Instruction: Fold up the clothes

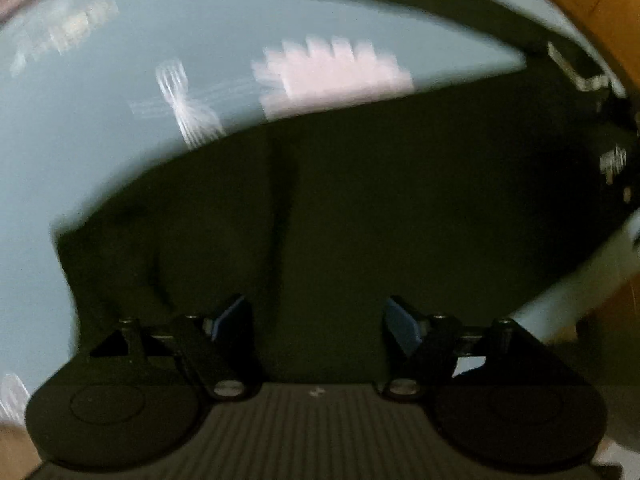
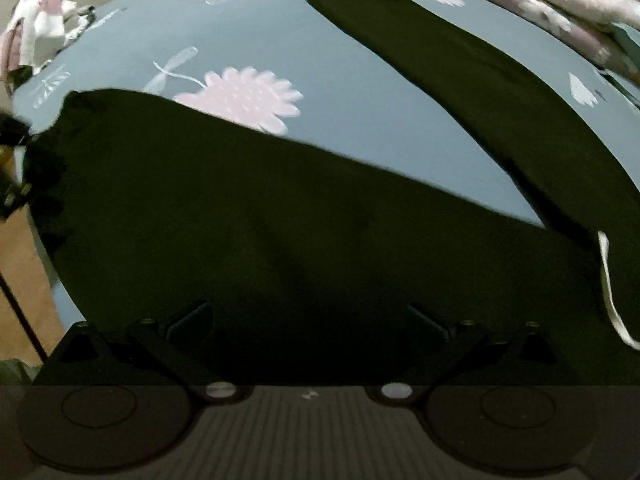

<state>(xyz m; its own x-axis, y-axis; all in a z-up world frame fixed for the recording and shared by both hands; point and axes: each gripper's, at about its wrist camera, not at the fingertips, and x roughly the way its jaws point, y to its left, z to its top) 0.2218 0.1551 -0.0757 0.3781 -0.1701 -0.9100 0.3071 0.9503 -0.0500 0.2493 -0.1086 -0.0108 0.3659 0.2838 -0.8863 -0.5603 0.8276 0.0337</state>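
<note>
A dark green garment lies spread on a bed covered by a blue sheet printed with pale pink flowers, and 1 long sleeve stretches away toward the far edge. A white drawstring trails at the garment's right side. The right gripper hovers over the dark cloth with its 2 fingers spread and nothing between them. The left gripper, seen in a blurred view, also has its fingers spread apart above the same garment, holding nothing.
</note>
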